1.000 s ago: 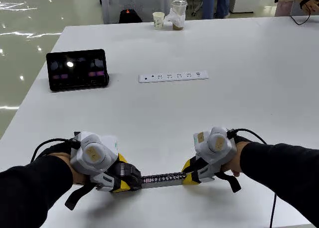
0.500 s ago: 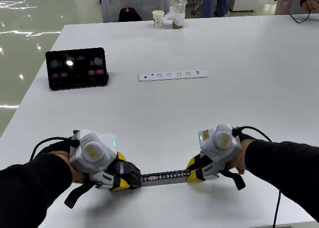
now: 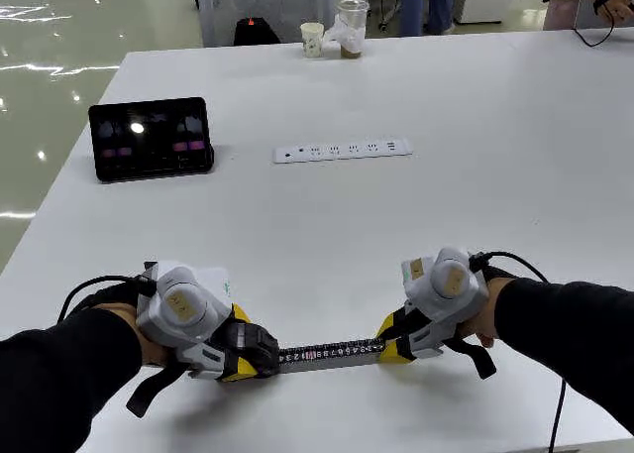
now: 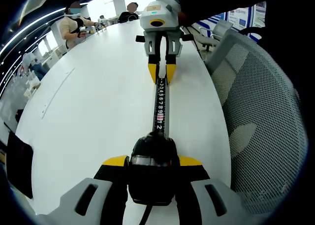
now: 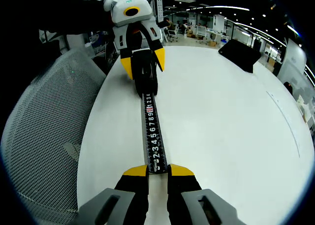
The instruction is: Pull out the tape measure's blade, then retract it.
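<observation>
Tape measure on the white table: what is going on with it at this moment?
A person works with a gripper in each hand. The left gripper is shut on the black tape measure case, and the right gripper pinches the tip of the blade. A short length of blade spans between them, close to the table.

Two grippers are counted at the near edge: one left gripper (image 3: 241, 346) and one right gripper (image 3: 388, 341). One tape measure (image 3: 262, 344) with one blade (image 3: 332, 352) is counted. One table (image 3: 475, 175) is recorded. On it are counted one tablet (image 3: 151, 137) at the far left, one power strip (image 3: 342, 150), and two cups at the far edge: one paper cup (image 3: 313, 39) and one clear cup (image 3: 354, 17). One mesh chair (image 4: 261, 112) is counted.
</observation>
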A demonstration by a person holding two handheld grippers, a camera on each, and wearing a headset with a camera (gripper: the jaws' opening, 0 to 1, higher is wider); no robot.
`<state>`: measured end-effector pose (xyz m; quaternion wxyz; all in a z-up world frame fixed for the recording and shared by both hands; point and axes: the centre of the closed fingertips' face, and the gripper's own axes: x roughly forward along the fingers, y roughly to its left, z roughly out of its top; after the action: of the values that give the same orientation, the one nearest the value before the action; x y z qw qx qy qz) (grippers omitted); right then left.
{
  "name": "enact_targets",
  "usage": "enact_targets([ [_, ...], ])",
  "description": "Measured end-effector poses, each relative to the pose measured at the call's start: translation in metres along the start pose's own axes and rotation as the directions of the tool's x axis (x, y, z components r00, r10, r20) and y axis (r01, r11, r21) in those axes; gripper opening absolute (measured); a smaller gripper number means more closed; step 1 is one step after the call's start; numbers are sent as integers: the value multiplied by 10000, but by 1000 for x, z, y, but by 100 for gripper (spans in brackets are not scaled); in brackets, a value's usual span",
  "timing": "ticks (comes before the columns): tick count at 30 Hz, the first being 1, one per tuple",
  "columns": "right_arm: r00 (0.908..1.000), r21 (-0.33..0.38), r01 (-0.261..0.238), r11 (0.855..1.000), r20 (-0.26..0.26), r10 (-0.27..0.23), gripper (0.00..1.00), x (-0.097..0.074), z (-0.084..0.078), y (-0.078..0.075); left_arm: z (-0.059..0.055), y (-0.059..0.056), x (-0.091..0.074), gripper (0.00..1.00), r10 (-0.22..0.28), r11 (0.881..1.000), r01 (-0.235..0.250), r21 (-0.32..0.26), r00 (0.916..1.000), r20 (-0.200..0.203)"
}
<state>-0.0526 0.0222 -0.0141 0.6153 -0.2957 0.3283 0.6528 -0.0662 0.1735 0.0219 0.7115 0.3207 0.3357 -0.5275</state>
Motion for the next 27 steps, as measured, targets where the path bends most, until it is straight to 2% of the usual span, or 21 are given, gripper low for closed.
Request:
enact_targets([
  [15, 9999, 4, -36, 10000, -101, 36, 10, -5, -6, -1, 0, 0, 1, 31, -9, 10000, 9, -16, 10000, -1],
  [27, 10000, 100, 30, 9999, 12, -30, 10, -11, -12, -2, 0, 0, 1, 31, -11, 10000, 11, 6, 10000, 6],
])
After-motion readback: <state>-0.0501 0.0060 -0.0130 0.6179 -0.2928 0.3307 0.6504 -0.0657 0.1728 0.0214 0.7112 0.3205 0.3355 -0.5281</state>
